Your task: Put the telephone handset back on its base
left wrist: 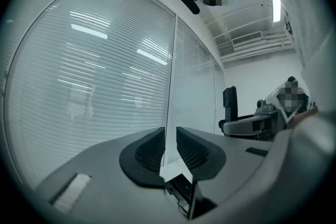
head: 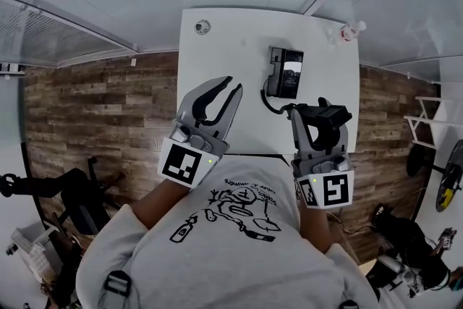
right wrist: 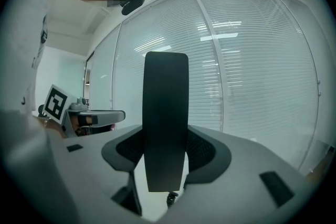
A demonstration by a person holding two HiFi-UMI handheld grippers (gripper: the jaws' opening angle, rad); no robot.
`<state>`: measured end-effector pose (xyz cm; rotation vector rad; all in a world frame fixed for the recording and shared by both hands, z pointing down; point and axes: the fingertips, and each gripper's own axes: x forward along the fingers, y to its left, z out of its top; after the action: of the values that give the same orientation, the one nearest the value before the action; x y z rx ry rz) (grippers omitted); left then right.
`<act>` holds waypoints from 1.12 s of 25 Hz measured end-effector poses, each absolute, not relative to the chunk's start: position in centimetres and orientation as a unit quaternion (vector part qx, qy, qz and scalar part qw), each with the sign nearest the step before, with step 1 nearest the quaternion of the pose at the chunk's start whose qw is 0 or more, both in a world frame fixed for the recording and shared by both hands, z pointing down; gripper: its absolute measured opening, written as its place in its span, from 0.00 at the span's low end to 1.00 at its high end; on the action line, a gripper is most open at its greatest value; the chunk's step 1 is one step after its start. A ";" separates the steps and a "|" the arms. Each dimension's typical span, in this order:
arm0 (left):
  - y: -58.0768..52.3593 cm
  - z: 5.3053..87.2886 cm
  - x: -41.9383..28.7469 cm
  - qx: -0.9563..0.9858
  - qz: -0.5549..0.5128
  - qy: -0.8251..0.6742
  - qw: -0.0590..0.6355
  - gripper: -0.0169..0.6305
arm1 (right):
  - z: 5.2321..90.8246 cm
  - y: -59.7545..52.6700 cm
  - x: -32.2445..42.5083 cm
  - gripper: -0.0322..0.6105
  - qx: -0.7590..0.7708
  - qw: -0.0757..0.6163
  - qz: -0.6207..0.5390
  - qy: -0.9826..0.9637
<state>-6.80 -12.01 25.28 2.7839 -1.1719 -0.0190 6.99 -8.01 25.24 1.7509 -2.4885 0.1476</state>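
The black telephone base (head: 286,72) lies on the white table (head: 217,47), a little right of centre. A curly cord (head: 271,103) runs from it to the black handset (head: 329,114), which my right gripper (head: 322,119) is shut on above the table's near edge. In the right gripper view the handset (right wrist: 165,113) stands upright between the jaws of the right gripper (right wrist: 165,152). My left gripper (head: 233,85) hovers left of the base, open and empty. In the left gripper view the left gripper (left wrist: 169,149) shows a narrow bare gap, with the handset (left wrist: 229,104) off to the right.
A small round object (head: 202,27) sits at the table's far left corner and a white and red item (head: 352,30) at the far right corner. Glass walls with blinds (left wrist: 105,71) stand behind the table. Dark chairs (head: 72,199) stand on the wooden floor.
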 end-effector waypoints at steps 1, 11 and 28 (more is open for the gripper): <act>-12.0 25.2 -6.7 0.920 -0.006 -0.388 0.061 0.13 | 25.3 -8.0 7.0 0.37 0.574 0.050 0.049 -0.816; -12.1 27.4 -5.1 0.915 0.017 -0.398 0.067 0.13 | 28.8 -9.2 8.4 0.37 0.576 0.071 0.064 -0.812; -13.9 33.7 -4.4 0.924 0.053 -0.371 0.081 0.12 | 38.8 -12.0 8.3 0.37 0.610 0.096 0.097 -0.780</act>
<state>-4.39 -13.90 33.72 2.7610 -1.1076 0.1570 8.27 -12.04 38.75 1.8086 -2.3125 0.2871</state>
